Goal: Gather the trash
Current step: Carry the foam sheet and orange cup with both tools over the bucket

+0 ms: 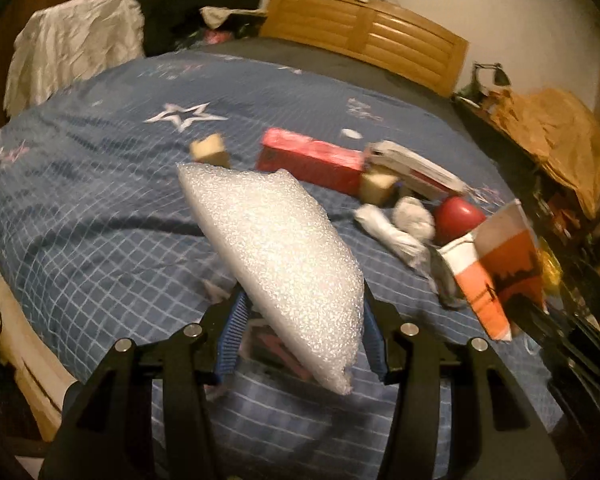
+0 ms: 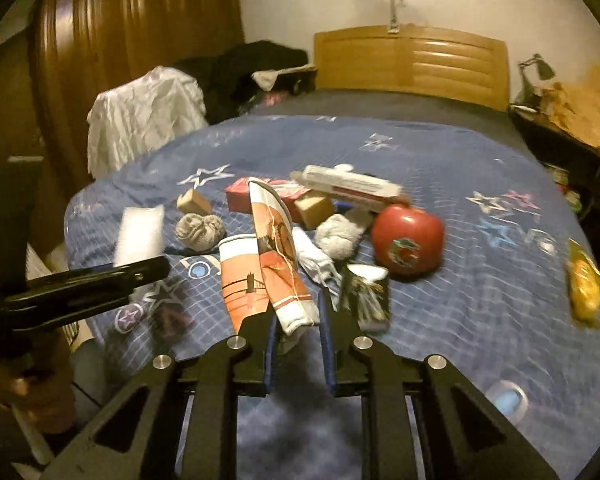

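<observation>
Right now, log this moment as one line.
left: grips white foam sheet, lifted | right: grips orange-white paper bag | left on bed: red apple-shaped thing, red box

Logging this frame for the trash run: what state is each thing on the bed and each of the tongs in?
Left tongs: shut on the foam sheet.
Foam sheet: lifted, tilted above the blanket.
Right tongs: holding the paper bag's edge.
Paper bag: open-mouthed, raised.
Red apple-shaped container: closed, resting on the blanket.
Red box: lying flat.
Grey sock ball: balled up.

Both jaws apparently clamped, raised
</observation>
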Tool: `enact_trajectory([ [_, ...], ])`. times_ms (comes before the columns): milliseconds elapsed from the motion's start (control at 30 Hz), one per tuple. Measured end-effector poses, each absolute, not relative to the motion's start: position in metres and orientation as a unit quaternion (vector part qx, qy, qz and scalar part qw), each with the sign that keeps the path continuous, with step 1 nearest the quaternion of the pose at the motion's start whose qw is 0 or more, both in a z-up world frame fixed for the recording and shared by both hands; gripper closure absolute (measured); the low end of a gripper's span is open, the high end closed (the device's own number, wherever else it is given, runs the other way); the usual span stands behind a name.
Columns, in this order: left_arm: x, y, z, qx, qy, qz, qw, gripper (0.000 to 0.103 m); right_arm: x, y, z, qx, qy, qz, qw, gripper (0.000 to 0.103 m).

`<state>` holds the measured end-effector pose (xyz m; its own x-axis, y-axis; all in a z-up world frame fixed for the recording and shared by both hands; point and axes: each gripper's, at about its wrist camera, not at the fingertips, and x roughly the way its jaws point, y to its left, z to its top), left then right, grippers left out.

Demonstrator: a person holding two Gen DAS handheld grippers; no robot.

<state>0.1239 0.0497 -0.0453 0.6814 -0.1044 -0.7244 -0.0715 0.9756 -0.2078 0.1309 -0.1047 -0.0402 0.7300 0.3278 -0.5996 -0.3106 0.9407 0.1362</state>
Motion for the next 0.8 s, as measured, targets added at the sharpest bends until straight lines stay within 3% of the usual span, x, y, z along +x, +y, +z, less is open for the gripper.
enact_trajectory([
  [800,0.096,-0.141,-0.019,0.069,0.358,-0.179,0.914,0.054,-0.022,-0.27,-0.006,0.143,0.261,-0.002,0.955,0.084],
])
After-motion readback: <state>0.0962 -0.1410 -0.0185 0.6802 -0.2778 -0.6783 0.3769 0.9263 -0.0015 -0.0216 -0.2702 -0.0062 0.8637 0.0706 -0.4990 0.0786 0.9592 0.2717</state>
